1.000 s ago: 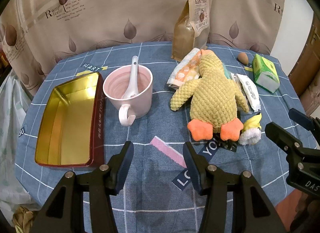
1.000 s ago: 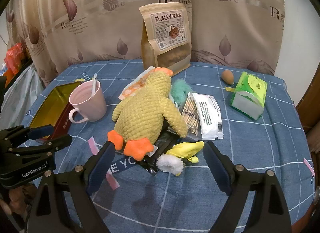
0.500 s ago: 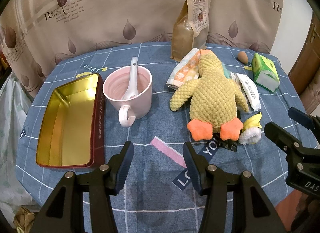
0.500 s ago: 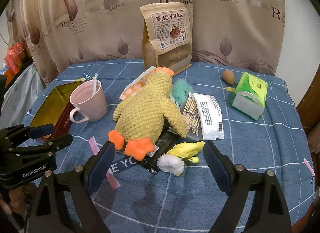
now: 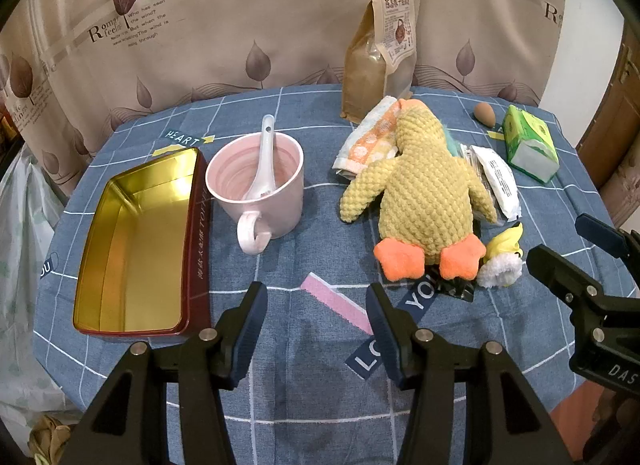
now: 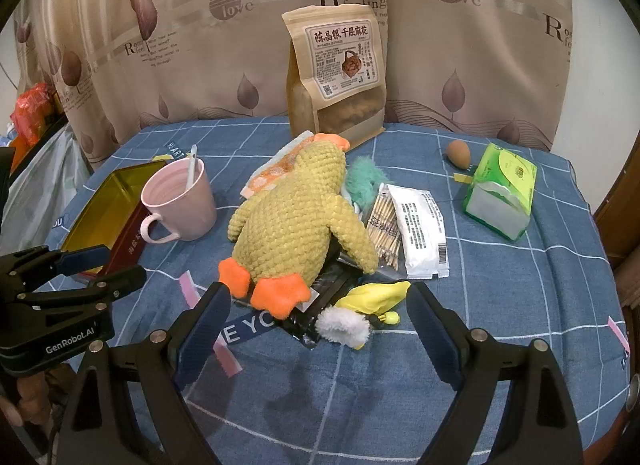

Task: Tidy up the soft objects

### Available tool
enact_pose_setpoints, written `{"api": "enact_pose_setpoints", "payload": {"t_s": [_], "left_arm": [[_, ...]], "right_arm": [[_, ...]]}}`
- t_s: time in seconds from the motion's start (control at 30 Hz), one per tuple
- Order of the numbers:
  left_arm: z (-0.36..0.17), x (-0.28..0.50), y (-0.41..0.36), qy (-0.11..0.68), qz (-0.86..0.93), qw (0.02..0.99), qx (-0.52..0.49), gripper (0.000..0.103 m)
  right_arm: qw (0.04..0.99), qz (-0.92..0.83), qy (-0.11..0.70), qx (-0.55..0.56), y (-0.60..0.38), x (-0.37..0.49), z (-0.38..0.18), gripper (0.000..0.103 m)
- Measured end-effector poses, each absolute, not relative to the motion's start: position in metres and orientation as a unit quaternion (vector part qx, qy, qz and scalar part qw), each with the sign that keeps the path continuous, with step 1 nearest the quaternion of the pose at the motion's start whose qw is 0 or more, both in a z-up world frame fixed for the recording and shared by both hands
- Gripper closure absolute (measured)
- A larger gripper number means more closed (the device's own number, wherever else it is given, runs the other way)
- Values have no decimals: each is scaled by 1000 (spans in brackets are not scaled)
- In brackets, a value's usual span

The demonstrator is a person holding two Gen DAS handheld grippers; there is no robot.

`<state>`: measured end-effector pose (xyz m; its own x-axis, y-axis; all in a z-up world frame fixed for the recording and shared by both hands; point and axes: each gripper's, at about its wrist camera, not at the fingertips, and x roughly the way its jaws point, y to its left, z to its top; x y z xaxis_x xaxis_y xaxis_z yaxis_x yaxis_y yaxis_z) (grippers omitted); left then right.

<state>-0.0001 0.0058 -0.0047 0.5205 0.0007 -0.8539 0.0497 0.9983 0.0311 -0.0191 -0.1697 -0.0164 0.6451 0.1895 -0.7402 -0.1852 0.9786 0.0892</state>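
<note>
A yellow plush duck (image 5: 424,193) (image 6: 296,213) with orange feet lies face down mid-table, over an orange-and-white cloth (image 5: 370,137) (image 6: 272,173) and a teal fluffy thing (image 6: 364,181). A small yellow toy with a white pompom (image 5: 502,257) (image 6: 360,309) lies by the duck's feet. An open gold tin (image 5: 136,237) (image 6: 100,209) sits at the left. My left gripper (image 5: 316,305) hovers open over bare cloth, short of the duck. Nothing sits between the wide-open fingers of my right gripper (image 6: 318,311), which hangs just before the duck's feet and the small toy.
A pink mug with a white spoon (image 5: 258,181) (image 6: 180,201) stands between tin and duck. A brown snack bag (image 5: 380,45) (image 6: 336,73), an egg (image 6: 458,153), a green tissue pack (image 5: 528,143) (image 6: 502,189) and flat packets (image 6: 416,229) lie behind and right. The table edge is near.
</note>
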Motion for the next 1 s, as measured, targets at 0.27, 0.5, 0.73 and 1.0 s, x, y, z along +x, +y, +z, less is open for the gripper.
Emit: {"api": "enact_pose_setpoints", "payload": {"t_s": [0.27, 0.5, 0.73, 1.0], "left_arm": [[-4, -1, 5, 489, -13, 872, 27, 51], [-4, -1, 5, 489, -13, 872, 28, 51], [-5, -2, 3, 490, -14, 871, 32, 51], [-9, -2, -1, 493, -14, 869, 34, 51]], "right_arm": [[907, 103, 409, 3, -170, -20, -18, 16], [906, 103, 411, 6, -170, -21, -19, 16], [902, 102, 418, 10, -177, -19, -24, 17], [894, 98, 437, 7, -185, -16, -40, 18]]}}
